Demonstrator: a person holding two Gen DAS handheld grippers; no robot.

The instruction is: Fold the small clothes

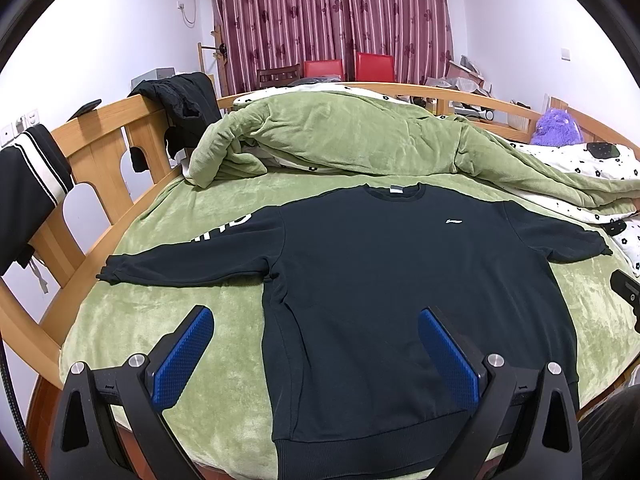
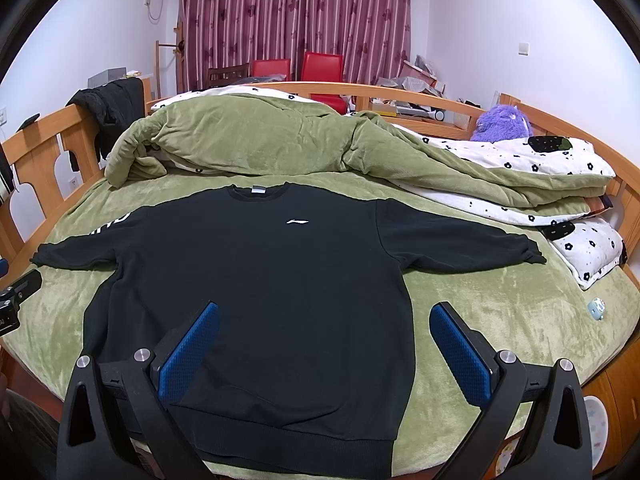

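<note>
A black sweatshirt [image 1: 380, 280] [image 2: 256, 280] lies flat and face up on the green bed cover, both sleeves spread out sideways, a small white logo on its chest. My left gripper [image 1: 316, 320] hovers open above the shirt's lower left side, its blue pads wide apart with nothing between them. My right gripper [image 2: 324, 316] is open too, above the lower right side near the hem. The right gripper's body shows at the edge of the left wrist view [image 1: 626, 292], and the left gripper's body at the edge of the right wrist view [image 2: 16, 296].
A bunched green quilt [image 1: 360, 136] [image 2: 280, 140] lies behind the collar. Flowered bedding [image 2: 520, 184] and a purple plush toy [image 2: 504, 122] sit at the right. A wooden bed frame [image 1: 92, 148] rings the mattress, with dark clothes [image 1: 180, 108] draped over it. A small round toy [image 2: 596, 308] rests at the right.
</note>
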